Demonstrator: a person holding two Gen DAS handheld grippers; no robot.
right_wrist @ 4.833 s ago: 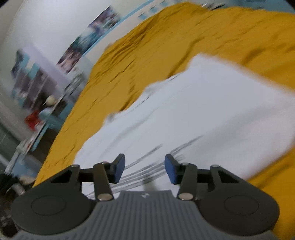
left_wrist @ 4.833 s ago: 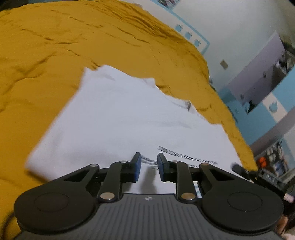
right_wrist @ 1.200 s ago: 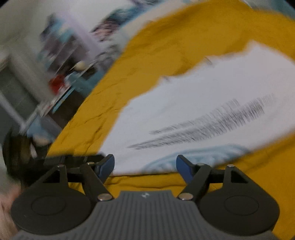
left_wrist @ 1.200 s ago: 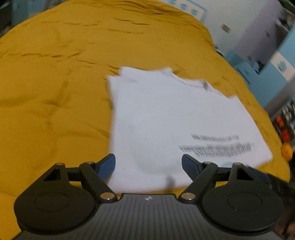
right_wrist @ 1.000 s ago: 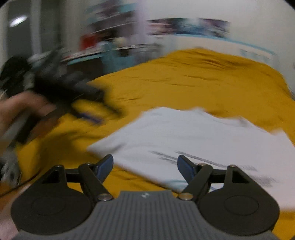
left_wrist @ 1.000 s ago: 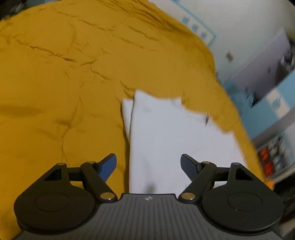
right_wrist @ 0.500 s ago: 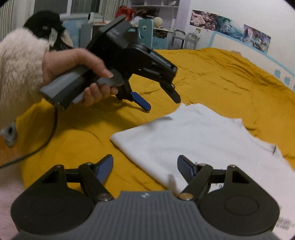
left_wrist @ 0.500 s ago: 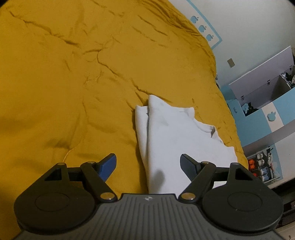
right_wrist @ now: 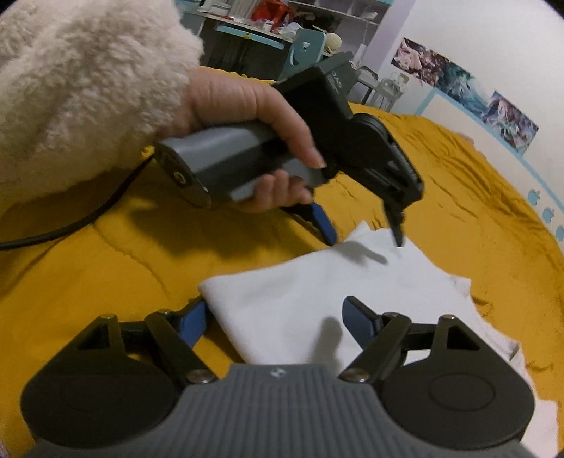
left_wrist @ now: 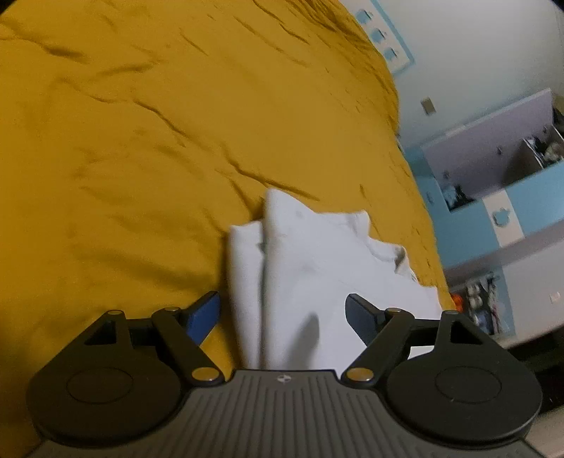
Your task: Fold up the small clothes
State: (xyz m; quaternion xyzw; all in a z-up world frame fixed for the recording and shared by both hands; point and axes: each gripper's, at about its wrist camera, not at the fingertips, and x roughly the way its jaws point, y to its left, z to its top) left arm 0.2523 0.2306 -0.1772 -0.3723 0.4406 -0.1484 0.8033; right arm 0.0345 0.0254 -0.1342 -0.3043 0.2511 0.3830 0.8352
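In the left wrist view, the left gripper [left_wrist: 282,317] has matte black arms with blue pads; its jaws stand wide apart and hold nothing. Between and beyond them lies the white T-shirt [left_wrist: 317,260], a soft cotton piece folded into a long panel with a second layer showing along its left edge and a ribbed collar at the far right. It rests on the bed's mustard-yellow cover [left_wrist: 141,141], a smooth fabric crossed by shallow creases. Past the bed's edge are a pale wall and a blue-and-lilac cabinet [left_wrist: 493,169], slightly blurred.

In the right wrist view, the right gripper [right_wrist: 273,322] also has its jaws wide apart and empty, low over the near corner of the T-shirt [right_wrist: 317,299], which lies flat and rectangular on the yellow cover [right_wrist: 105,274]. The person's left hand [right_wrist: 246,116], in a fluffy cream sleeve [right_wrist: 81,81], grips the other tool's grey handle, its fingertips just above the shirt's far corner. A black cable [right_wrist: 70,222] trails across the cover. Behind are cluttered shelves [right_wrist: 282,21] and posters [right_wrist: 458,81] on a white wall.
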